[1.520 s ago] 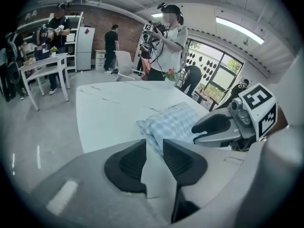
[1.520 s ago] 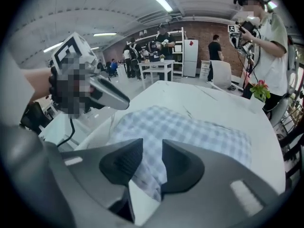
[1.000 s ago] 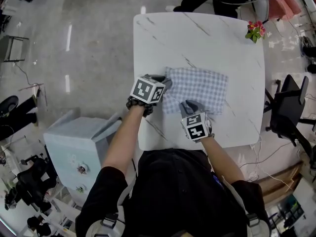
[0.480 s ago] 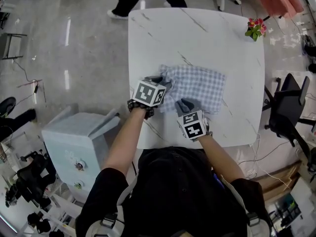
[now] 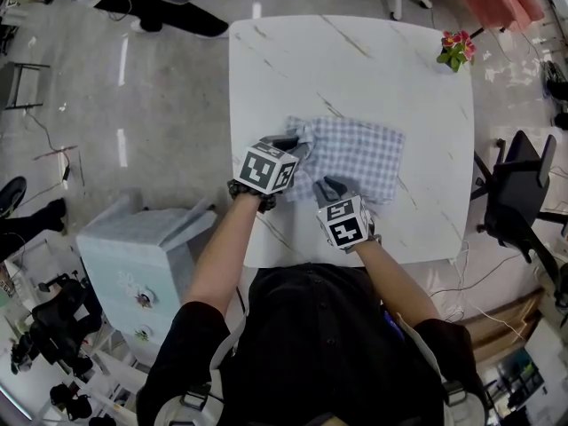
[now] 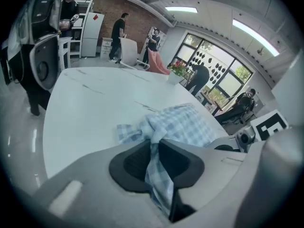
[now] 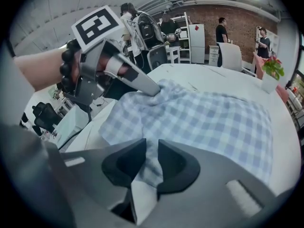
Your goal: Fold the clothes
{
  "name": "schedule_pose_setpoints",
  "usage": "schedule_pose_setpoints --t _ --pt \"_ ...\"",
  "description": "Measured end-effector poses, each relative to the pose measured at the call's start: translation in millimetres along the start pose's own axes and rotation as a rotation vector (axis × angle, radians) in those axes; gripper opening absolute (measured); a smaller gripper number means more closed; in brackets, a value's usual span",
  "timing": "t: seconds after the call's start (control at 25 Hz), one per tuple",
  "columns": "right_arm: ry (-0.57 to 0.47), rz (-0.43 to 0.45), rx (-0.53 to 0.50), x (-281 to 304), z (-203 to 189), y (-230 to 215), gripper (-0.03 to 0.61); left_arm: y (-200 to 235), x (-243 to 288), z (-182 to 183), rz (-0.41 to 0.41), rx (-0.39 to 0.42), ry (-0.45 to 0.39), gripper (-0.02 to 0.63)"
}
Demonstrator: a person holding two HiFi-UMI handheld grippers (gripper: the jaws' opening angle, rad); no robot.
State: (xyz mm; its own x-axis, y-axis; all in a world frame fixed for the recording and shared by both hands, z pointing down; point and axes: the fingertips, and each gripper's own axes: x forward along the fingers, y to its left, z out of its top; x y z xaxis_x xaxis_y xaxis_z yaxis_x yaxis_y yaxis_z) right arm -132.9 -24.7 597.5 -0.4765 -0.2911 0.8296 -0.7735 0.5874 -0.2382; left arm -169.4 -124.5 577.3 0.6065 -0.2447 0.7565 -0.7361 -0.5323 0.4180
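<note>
– On table (image 5: 355, 60), what's nr the checked cloth (image 5: 359, 153)?
– Flowers (image 5: 457, 51) at far corner, well apart; nothing blocks
– Grippers?
– Both tilt down; left gripper (image 5: 295, 145) just closed, pinching cloth corner; right gripper (image 5: 330, 185) pinches nr edge

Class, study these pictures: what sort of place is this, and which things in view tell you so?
Probably a shared office or lab workroom. A black office chair stands beside the white table, loose cables trail nearby, and people stand about before a brick wall.
</note>
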Motion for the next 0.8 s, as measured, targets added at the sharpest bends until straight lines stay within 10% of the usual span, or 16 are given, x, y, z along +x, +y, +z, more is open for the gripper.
schedule_pose_setpoints --t 0.2,0.44,0.8 --pt "0.003 -0.002 0.0 0 0 0 0.086 -7 -18 24 -0.035 0.1 -0.084 0.063" --pt "0.0 -0.009 -0.006 1 -1 -2 0.086 28 -34 31 0.159 0.12 -0.072 0.046" --pt "0.013 -0.008 -0.006 -2 1 -1 0.086 10 -34 8 0.09 0.067 -0.008 0.166"
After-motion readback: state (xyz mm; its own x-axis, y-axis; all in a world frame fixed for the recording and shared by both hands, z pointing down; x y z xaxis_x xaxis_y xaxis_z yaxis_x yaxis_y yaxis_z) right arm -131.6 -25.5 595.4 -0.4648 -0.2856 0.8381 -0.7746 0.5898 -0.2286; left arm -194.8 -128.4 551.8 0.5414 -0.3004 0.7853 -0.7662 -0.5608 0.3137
